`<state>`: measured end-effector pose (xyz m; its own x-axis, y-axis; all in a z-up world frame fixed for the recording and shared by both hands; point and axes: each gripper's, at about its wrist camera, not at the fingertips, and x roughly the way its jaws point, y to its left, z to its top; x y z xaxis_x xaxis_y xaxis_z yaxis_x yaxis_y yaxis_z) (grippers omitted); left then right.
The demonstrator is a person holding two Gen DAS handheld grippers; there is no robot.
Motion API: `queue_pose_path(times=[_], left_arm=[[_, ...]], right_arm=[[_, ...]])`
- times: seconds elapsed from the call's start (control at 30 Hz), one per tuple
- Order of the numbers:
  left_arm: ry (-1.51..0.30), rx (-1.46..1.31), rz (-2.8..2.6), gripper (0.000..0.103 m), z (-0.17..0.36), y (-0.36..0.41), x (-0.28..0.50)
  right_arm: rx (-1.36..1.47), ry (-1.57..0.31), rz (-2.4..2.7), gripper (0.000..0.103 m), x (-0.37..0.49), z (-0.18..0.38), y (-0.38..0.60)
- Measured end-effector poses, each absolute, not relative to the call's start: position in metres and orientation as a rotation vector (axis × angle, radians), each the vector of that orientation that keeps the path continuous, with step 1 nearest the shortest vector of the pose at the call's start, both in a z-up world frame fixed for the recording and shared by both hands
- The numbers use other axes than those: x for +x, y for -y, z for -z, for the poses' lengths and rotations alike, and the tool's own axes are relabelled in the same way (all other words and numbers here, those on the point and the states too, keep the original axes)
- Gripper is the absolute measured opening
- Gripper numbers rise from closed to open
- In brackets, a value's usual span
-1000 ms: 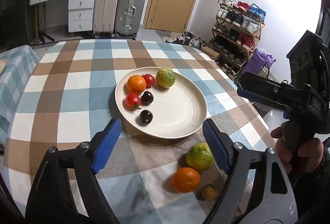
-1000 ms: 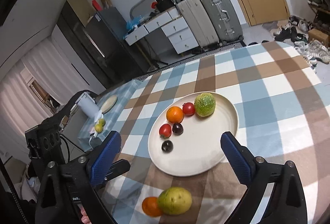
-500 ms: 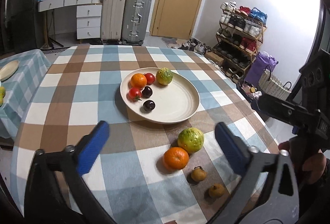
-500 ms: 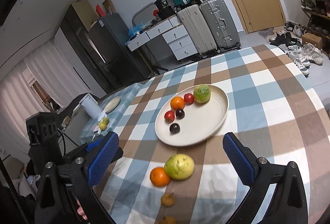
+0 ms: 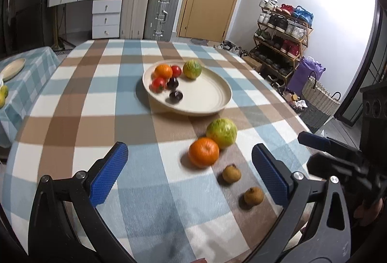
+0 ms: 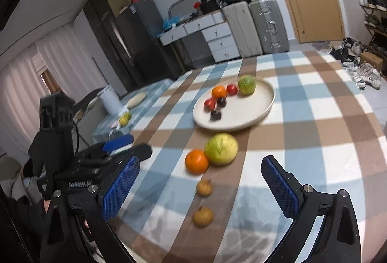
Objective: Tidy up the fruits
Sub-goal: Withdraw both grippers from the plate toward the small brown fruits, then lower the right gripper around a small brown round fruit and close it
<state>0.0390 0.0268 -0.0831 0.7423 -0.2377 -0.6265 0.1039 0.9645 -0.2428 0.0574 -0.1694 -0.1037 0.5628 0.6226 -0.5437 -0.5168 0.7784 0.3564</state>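
Looking across the checked tablecloth (image 5: 72, 103), I'd say the sorting is a bit past halfway. The cream plate (image 5: 208, 98) already carries six pieces: a green-yellow citrus (image 5: 191, 69), an orange (image 5: 163, 71), two red tomatoes (image 5: 158, 84) and two dark plums (image 5: 175, 95), all crowded to its far-left side. Four fruits are still on the cloth nearer me: a big green-yellow fruit (image 5: 221, 133) touching a loose orange (image 5: 204, 152), then two small brown fruits (image 5: 231, 173) in a line towards the edge. The left gripper (image 5: 188, 176) has just spread its jaws wide and carries nothing; the right gripper (image 6: 200, 188) also gapes empty, the small brown ones lying between its fingers.
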Motion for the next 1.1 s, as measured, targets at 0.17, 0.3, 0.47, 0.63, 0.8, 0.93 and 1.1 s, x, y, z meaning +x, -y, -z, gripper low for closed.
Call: queue_pose_path(times=[0.17, 0.3, 0.47, 0.63, 0.8, 0.93, 1.1], left_arm=[[-0.753, -0.228, 0.209, 0.102, 0.105, -0.029, 0.037], [-0.773, -0.245, 0.217, 0.102, 0.116, -0.034, 0.036], [-0.786, -0.267, 0.208, 0.102, 0.124, -0.041, 0.036], [-0.801, -0.277, 0.206, 0.102, 0.13, -0.044, 0.039], [-0.809, -0.279, 0.206, 0.102, 0.133, -0.044, 0.039], [-0.813, -0.279, 0.206, 0.102, 0.134, -0.044, 0.039], [-0.82, -0.272, 0.213, 0.102, 0.136, -0.042, 0.039]], right_arm=[[0.116, -0.75, -0.688, 0.103, 0.047, 0.124, 0.158], [0.112, -0.798, -0.695, 0.101, 0.042, 0.14, 0.154], [0.114, -0.829, -0.689, 0.098, 0.04, 0.152, 0.153], [0.091, -0.843, -0.704, 0.089, 0.038, 0.159, 0.148], [0.079, -0.868, -0.696, 0.075, 0.04, 0.166, 0.144], [0.069, -0.878, -0.687, 0.062, 0.041, 0.168, 0.143], [0.072, -0.886, -0.679, 0.052, 0.043, 0.17, 0.144]])
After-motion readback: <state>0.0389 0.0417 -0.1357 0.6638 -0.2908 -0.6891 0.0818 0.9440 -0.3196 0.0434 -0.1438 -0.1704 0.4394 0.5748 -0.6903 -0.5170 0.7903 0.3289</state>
